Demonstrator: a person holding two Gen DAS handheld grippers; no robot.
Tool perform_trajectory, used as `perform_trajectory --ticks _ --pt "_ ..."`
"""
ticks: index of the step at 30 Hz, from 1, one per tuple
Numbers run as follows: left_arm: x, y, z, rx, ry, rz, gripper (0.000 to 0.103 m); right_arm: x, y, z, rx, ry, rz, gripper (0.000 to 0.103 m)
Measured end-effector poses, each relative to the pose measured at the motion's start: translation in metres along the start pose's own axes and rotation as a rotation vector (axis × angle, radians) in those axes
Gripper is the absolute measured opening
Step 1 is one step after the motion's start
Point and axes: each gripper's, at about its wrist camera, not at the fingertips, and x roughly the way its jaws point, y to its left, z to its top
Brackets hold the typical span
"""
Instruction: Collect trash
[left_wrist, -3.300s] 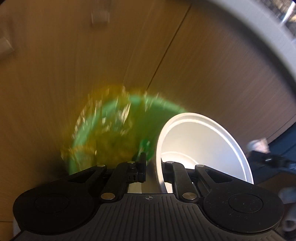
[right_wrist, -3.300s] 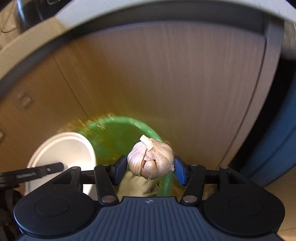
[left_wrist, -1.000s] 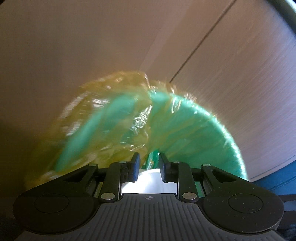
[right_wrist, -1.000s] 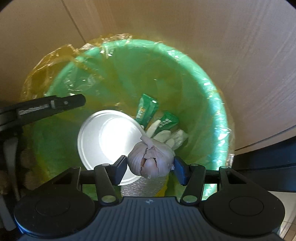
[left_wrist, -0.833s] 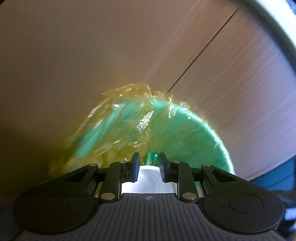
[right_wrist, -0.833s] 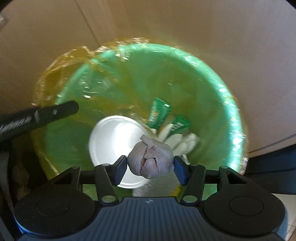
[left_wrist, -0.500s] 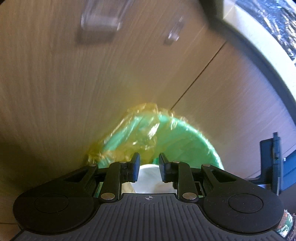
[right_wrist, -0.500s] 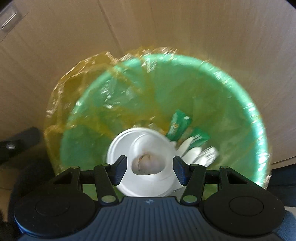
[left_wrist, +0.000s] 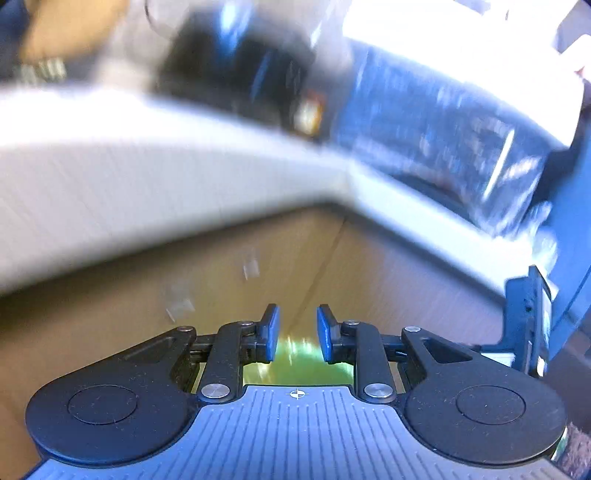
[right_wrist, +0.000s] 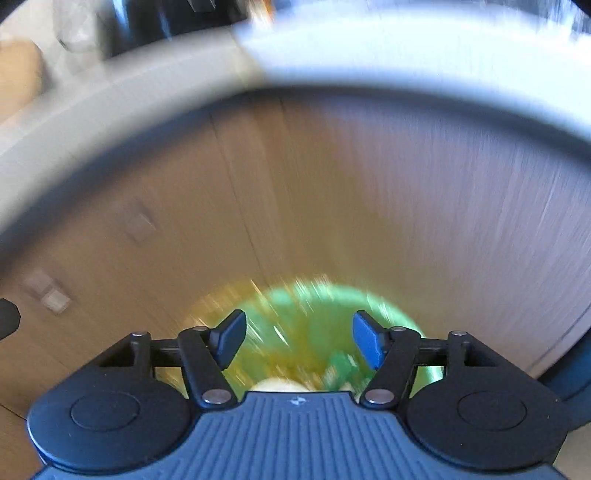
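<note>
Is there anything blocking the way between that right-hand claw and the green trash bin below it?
Nothing visible does. The right gripper hangs over the green trash bin, its jaws opening with nothing between them. The bin's lined mouth lies uncovered beneath, though the view is blurred. The wooden cabinet doors stand behind the bin, not across the path.

Bin (right_wrist: 314, 306) on floor against cabinet doors (right_wrist: 369, 203), below and ahead of right gripper (right_wrist: 299, 341); trash in bin; counter edge (right_wrist: 332, 48) above doors; blurred items on counter behind edge; left gripper (left_wrist: 297, 330) faces doors
</note>
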Motion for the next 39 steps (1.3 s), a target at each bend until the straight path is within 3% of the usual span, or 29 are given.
perform_trajectory --ticks 6,8,11,17,21,28,39 --pt "-0.083 -0.019 0.053 0.096 -0.242 0.158 0.025 -0.092 0.058 0.031 -0.086 -0.257 0.163 0.079" --pt "-0.094 -0.027 0.061 0.145 -0.275 0.197 0.025 -0.12 0.085 0.039 -0.143 -0.326 0.207 0.096" --pt "-0.111 -0.025 0.064 0.152 -0.316 0.23 0.022 -0.148 0.119 0.047 -0.198 -0.384 0.25 0.101" --pt "-0.13 -0.021 0.066 0.172 -0.324 0.355 0.018 -0.164 0.139 0.037 -0.179 -0.366 0.245 0.101" --pt "-0.131 -0.017 0.065 0.185 -0.298 0.356 0.018 -0.163 0.154 0.025 -0.213 -0.355 0.185 0.101" --pt "-0.121 -0.023 0.064 0.228 -0.257 0.375 0.018 -0.162 0.154 0.021 -0.211 -0.374 0.155 0.101" --pt "-0.112 -0.025 0.059 0.243 -0.226 0.369 0.018 -0.158 0.147 0.022 -0.182 -0.351 0.158 0.101"
